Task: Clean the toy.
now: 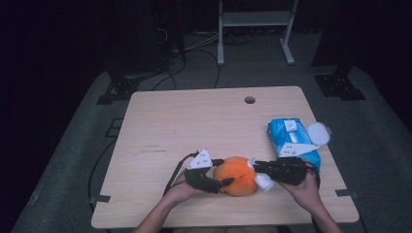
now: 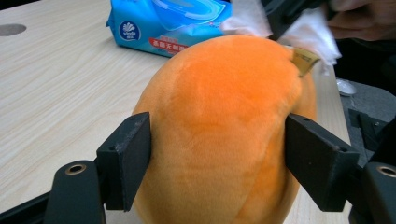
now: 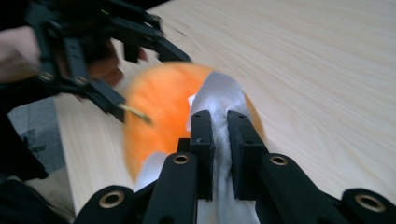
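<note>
the pale wooden table [image 1: 194, 126] carries everything here, its round cable hole [image 1: 249, 100] sitting toward the far edge. next in size is the orange plush ball [image 1: 236, 175], which rests on the table near the person's edge, between the two grippers; it looks like it is being wiped, with one tool steadying it while the other works its surface. the blue pack of wet wipes [image 1: 291, 140] lies close to the table's right edge, just behind the right hand, its white lid [image 1: 318, 133] flipped open to the side, probably so a sheet can be pulled out with one tool; what remains inside the pack cannot be seen. the left gripper [image 1: 221, 172] comes at the ball from the left, and in the left gripper view its two black pads straddle the ball's sides [image 2: 219, 135], resting against the plush with no deep dent, so the hold seems light, more a brace than a squeeze. the right gripper [image 3: 219, 126] has its jaws drawn together on a white wipe [image 3: 219, 95], clamped tight, and presses that wipe against the right side of the ball. a small tan label [image 2: 304, 59] sticks out of the ball's top seam.
</note>
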A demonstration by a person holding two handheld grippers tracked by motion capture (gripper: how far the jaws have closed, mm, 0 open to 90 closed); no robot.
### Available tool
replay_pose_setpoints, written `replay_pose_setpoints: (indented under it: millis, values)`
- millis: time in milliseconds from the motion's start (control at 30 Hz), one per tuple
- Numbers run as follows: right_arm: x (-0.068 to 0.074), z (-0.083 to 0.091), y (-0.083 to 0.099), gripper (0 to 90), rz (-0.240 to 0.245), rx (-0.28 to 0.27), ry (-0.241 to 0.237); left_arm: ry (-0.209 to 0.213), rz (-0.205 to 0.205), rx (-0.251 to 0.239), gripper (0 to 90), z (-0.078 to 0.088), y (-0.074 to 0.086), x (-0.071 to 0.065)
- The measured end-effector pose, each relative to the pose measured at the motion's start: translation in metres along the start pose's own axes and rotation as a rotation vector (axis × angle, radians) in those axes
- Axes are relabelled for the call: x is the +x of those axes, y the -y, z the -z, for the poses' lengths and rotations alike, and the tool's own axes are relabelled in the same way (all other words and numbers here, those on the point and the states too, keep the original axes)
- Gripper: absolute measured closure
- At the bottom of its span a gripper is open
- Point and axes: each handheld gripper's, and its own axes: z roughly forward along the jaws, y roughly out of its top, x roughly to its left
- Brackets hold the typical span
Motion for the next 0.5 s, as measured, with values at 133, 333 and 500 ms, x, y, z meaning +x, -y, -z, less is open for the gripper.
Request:
replay_pose_setpoints:
  millis: [133,333,500]
  values:
    - [0.013,-0.003,-0.010,80.4,0.045,-0.018,-0.039,-0.023,0.007,0.003,26.3,-0.002,-0.002,-0.001]
    - [-0.003,0.002,-0.001,80.4,0.029,0.029,0.004,-0.044,0.065,-0.007,26.3,0.001,0.001,0.006]
    - [-0.006,0.005,0.001,80.4,0.009,0.033,-0.001,-0.048,0.061,-0.008,26.2,-0.001,-0.002,0.003]
